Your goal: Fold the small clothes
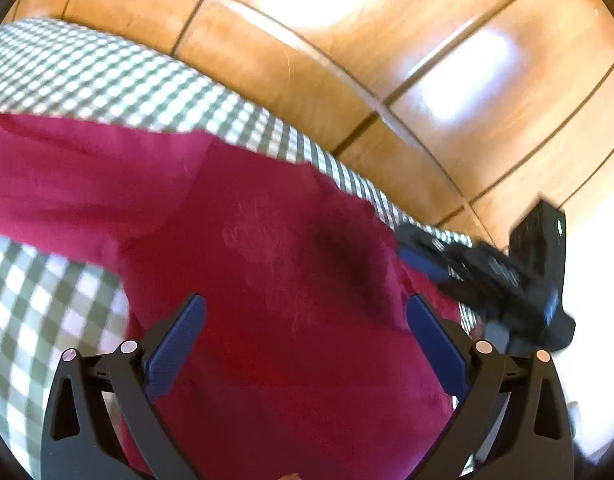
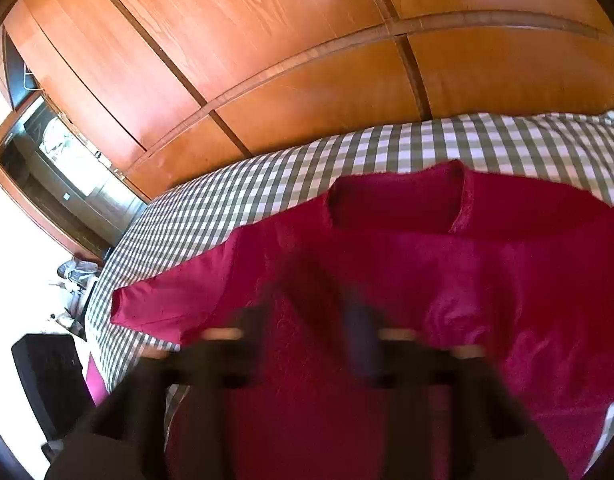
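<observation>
A crimson T-shirt (image 2: 487,272) lies spread on a green-and-white checked bedcover (image 2: 267,184). Its neckline (image 2: 395,200) faces the far edge and one short sleeve (image 2: 159,304) reaches left. My left gripper (image 1: 307,316) hovers over the shirt's body (image 1: 267,240), open, its blue pads (image 1: 179,344) wide apart and empty. My right gripper (image 2: 315,316) is motion-blurred over the shirt. Its fingers look parted and no cloth is visibly pinched. In the left wrist view the right gripper (image 1: 427,258) sits at the shirt's right edge.
A wooden wardrobe (image 2: 307,60) runs close behind the bed. The bedcover's edge (image 1: 347,168) drops off toward it. A black chair (image 2: 47,376) and small clutter (image 2: 75,276) stand at the bed's left end, beside a dark alcove (image 2: 59,152).
</observation>
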The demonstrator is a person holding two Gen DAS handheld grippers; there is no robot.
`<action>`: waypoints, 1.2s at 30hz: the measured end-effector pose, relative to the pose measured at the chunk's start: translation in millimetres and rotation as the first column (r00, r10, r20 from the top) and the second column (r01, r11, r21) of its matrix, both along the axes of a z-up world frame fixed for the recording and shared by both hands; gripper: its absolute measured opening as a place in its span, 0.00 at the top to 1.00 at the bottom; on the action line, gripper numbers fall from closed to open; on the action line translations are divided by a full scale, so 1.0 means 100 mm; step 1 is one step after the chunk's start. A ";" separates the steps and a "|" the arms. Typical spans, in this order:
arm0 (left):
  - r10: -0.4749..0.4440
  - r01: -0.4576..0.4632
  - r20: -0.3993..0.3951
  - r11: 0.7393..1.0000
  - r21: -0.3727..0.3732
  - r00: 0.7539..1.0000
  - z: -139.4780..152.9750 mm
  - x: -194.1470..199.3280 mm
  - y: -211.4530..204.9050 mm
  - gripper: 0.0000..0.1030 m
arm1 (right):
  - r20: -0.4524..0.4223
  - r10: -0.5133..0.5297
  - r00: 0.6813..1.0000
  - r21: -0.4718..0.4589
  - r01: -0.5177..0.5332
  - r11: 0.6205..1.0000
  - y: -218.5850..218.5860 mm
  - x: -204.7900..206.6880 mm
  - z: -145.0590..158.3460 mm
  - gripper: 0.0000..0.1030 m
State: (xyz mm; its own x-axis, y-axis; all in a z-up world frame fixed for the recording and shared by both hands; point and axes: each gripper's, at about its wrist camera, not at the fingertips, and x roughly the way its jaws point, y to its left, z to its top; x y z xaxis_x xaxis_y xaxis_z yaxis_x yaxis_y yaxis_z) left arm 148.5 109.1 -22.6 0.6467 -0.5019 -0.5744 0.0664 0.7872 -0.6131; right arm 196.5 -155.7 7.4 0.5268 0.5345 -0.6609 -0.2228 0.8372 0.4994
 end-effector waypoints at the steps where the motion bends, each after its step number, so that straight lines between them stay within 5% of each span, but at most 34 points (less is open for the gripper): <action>1: -0.018 0.018 -0.013 1.000 -0.009 1.000 0.01 0.04 -0.01 0.04 | 0.005 -0.004 1.000 0.006 0.004 1.000 -0.05 -0.04 0.01 0.43; 9: -0.019 0.007 -0.140 0.997 -0.083 0.990 -0.16 0.42 -0.14 0.05 | 0.047 -0.196 0.979 -0.069 0.199 0.978 -1.07 -0.81 0.03 0.30; 11: -0.035 0.026 -0.163 0.998 -0.059 0.986 -0.20 0.55 -0.26 0.18 | 0.028 -0.277 0.960 -0.097 0.278 0.956 -1.38 -0.96 -0.07 0.29; 15: -0.067 0.070 -0.194 0.998 0.004 0.979 -0.34 0.81 -0.49 0.26 | -0.006 -0.388 0.922 -0.149 0.383 0.912 -1.79 -1.10 -0.25 0.29; 18: -0.098 0.103 -0.217 0.995 0.012 0.971 -0.46 0.97 -0.66 0.40 | -0.028 -0.428 0.903 -0.180 0.416 0.891 -1.93 -1.08 -0.36 0.29; 20: -0.127 0.136 -0.207 0.990 0.027 0.970 -0.47 1.03 -0.75 0.71 | -0.040 -0.443 0.895 -0.192 0.428 0.883 -2.01 -1.05 -0.42 0.29; 22: -0.153 0.162 -0.196 0.986 0.030 0.969 -0.42 1.08 -0.84 0.90 | -0.052 -0.455 0.889 -0.184 0.439 0.879 -2.02 -0.96 -0.49 0.29; 27: -0.147 0.148 0.018 0.987 -0.068 0.989 0.26 0.97 -0.63 0.94 | -0.037 -0.489 0.871 -0.157 0.479 0.864 -2.06 -0.76 -0.49 0.29; 30: -0.109 0.117 0.114 0.992 -0.057 0.987 0.58 0.85 -0.40 0.94 | -0.017 -0.494 0.869 -0.139 0.487 0.862 -2.04 -0.71 -0.43 0.26; 33: -0.048 0.046 0.116 0.999 0.023 0.992 0.61 0.83 -0.17 0.94 | -0.006 -0.492 0.871 -0.156 0.485 0.860 -1.97 -0.68 -0.44 0.25; 36: -0.005 0.004 0.004 0.995 0.095 1.000 0.25 0.95 -0.04 0.94 | -0.028 -0.509 0.861 -0.203 0.493 0.846 -1.95 -0.62 -0.56 0.26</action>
State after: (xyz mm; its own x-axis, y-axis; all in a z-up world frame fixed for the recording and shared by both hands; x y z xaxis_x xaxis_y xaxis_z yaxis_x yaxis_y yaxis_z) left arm 243.7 105.2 2.8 0.6470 -0.4480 -0.6169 0.0724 0.8416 -0.5352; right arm 134.4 -350.5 -48.2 0.6332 0.0780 -0.7700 0.2846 0.9017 0.3254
